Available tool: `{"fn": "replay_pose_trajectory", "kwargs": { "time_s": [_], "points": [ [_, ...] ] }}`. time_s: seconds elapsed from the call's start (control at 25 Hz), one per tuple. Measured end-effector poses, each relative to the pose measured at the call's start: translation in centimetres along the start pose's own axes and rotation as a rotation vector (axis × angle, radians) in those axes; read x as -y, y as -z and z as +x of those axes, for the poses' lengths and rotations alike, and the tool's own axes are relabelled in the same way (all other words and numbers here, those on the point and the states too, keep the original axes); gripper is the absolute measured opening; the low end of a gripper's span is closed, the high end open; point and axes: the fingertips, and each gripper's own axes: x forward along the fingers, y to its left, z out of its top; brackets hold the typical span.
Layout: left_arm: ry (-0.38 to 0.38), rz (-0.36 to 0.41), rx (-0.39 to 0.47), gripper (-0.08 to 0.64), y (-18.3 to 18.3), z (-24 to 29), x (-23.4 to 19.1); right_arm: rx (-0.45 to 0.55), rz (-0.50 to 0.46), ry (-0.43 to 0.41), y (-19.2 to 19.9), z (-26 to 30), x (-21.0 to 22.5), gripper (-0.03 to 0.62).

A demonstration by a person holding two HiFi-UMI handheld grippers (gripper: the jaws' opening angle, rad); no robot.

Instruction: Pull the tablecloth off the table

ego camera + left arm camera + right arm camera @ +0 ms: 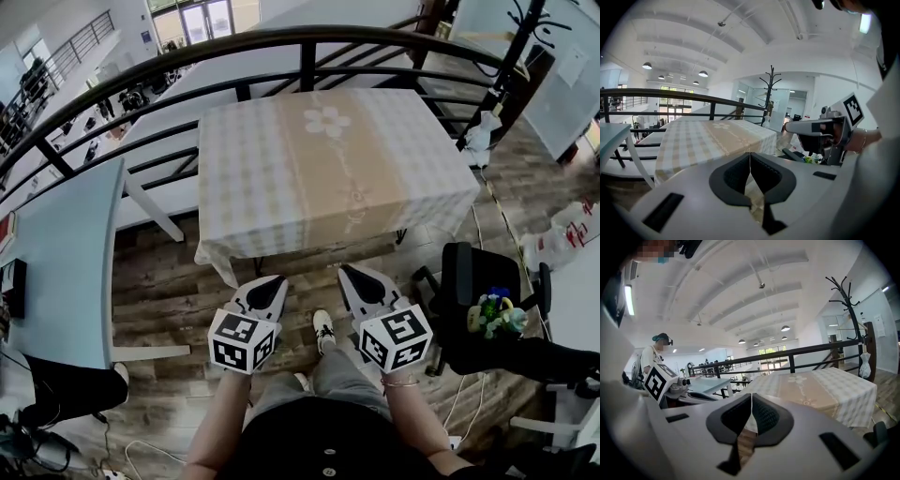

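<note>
— Left tongs (750, 158) are pressed shut with nothing between the jaws; do you read them the same way?
— Yes; their tips hover just short of the near hem without touching it; the right tongs (751, 400) are closed and empty too, level with the left pair and equally near the hem.
— So how far along is the job?
— Not begun, I judge; the tablecloth (328, 169) lies flat over the whole surface, its hem hanging down on every side I can see, with no bunching or lifted corner; the entire pull is left, and before it a grip on the near hem, which needs the jaws to open first.
— Which way does the cloth run?
— Across it from left to right: a checked panel, a plain beige band (342, 187), another checked panel; the band, with a flower motif (328, 120) at its far end, runs from the near hem toward the railing (309, 56), leaning slightly rightward at the near end; I take that band as the long axis, though the steep head view squashes depth, so I cannot be sure which side is longer.
</note>
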Motion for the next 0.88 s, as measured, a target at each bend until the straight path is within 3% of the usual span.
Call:
{"fn": "replay_pose_trajectory", "kwargs": {
  "time_s": [0.2, 0.44, 0.64, 0.88],
  "points": [
    [-0.028, -0.047, -0.001, 0.015, 0.3, 3.8, -3.5, -0.025, 0.033, 0.017, 1.1, 3.9, 3.9, 0.029],
    [-0.064, -0.268, 0.022, 0.015, 1.4, 6.6, -5.5, -0.058, 0.056, -0.016, 2.1, 6.3, 6.8, 0.029],
    [-0.113, -0.35, -0.008, 0.015, 2.5, 8.9, -7.5, -0.113, 0.083, -0.046, 3.3, 9.1, 8.6, 0.029],
    [-0.104, -0.55, 0.014, 0.017, 3.2, 11.7, -8.9, -0.175, 0.119, -0.064, 5.1, 11.5, 11.2, 0.031]
  ]
}}
